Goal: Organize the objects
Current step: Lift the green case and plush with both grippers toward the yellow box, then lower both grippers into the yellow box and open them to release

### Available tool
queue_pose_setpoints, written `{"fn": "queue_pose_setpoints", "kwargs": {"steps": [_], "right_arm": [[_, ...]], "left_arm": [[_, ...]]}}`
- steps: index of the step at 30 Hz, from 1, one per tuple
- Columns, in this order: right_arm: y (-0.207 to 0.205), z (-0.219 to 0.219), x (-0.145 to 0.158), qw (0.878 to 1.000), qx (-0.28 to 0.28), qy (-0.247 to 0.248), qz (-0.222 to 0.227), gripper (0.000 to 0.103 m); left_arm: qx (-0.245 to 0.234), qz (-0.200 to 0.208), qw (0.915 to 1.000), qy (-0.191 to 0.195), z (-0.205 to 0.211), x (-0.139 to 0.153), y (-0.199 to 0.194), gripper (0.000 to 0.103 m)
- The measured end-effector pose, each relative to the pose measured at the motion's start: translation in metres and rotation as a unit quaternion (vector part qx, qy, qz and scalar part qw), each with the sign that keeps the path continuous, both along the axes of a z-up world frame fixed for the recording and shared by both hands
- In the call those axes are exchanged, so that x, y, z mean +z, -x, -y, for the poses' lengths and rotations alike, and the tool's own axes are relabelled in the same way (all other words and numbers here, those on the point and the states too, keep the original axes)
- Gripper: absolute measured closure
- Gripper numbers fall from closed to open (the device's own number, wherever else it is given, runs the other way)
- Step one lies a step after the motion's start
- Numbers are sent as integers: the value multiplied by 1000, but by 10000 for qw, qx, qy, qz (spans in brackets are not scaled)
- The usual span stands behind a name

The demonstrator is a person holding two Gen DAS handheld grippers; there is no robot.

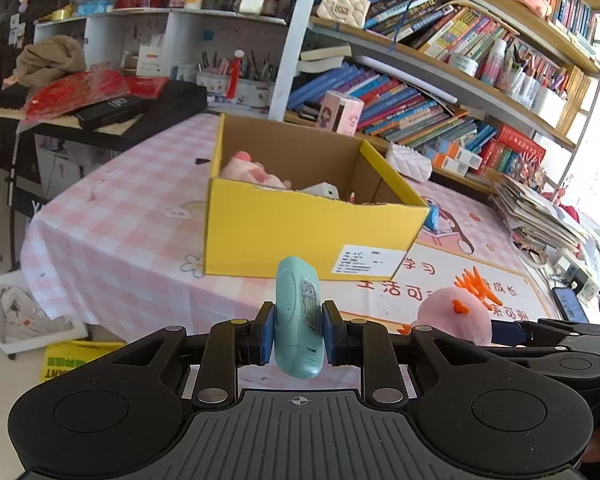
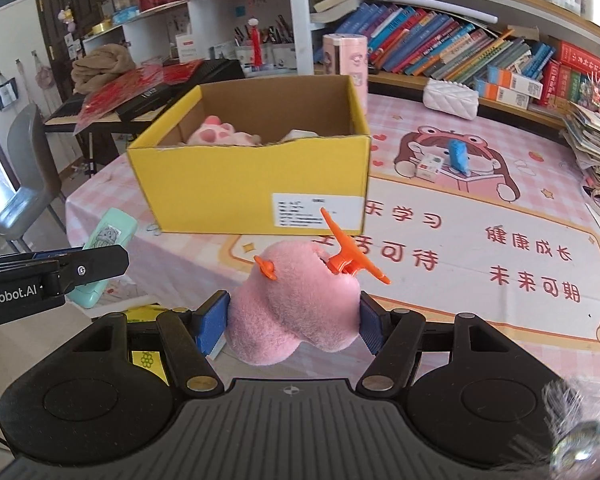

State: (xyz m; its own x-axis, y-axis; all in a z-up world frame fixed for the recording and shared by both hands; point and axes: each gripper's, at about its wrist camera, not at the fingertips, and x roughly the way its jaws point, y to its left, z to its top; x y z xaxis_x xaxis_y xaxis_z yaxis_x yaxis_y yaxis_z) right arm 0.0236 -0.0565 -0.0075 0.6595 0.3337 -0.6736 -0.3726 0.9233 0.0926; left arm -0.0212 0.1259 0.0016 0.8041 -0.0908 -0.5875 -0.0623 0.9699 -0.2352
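Observation:
My left gripper [image 1: 298,338] is shut on a mint-green plastic case [image 1: 298,320] with a cartoon sticker, held upright in the air in front of the yellow cardboard box [image 1: 300,232]. The case also shows in the right wrist view [image 2: 104,252]. My right gripper [image 2: 294,322] is shut on a pink plush toy [image 2: 296,304] with orange plastic parts, held above the table before the box [image 2: 252,192]. The toy also shows in the left wrist view [image 1: 454,314]. The box holds a pink plush paw [image 2: 216,134] and a white item [image 1: 322,190].
A blue toy [image 2: 458,156] and a small white cube [image 2: 428,166] lie on the pink checked tablecloth [image 2: 480,240] right of the box. A white quilted pouch [image 2: 452,98], a pink carton [image 2: 346,60], a paper stack [image 2: 596,148] and bookshelves ring the table. A grey chair [image 2: 24,184] stands left.

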Motion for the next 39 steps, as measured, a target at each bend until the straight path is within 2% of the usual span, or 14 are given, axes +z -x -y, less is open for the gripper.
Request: {"fn": "queue_pose_setpoints", "kwargs": {"steps": [13, 25, 32, 39], "right_arm": [[14, -14, 9, 9999, -70, 36, 152, 39], [5, -16, 12, 9997, -63, 143, 205, 39], [-23, -19, 22, 9988, -16, 49, 486, 39], [-73, -26, 45, 9958, 154, -23, 899, 39]], "left_arm": [[-62, 165, 9998, 27, -11, 6, 10, 80], [-87, 257, 9996, 62, -11, 11, -5, 80], [-81, 472, 9987, -164, -10, 25, -33, 80], [12, 721, 9967, -373, -9, 38, -77, 80]]}}
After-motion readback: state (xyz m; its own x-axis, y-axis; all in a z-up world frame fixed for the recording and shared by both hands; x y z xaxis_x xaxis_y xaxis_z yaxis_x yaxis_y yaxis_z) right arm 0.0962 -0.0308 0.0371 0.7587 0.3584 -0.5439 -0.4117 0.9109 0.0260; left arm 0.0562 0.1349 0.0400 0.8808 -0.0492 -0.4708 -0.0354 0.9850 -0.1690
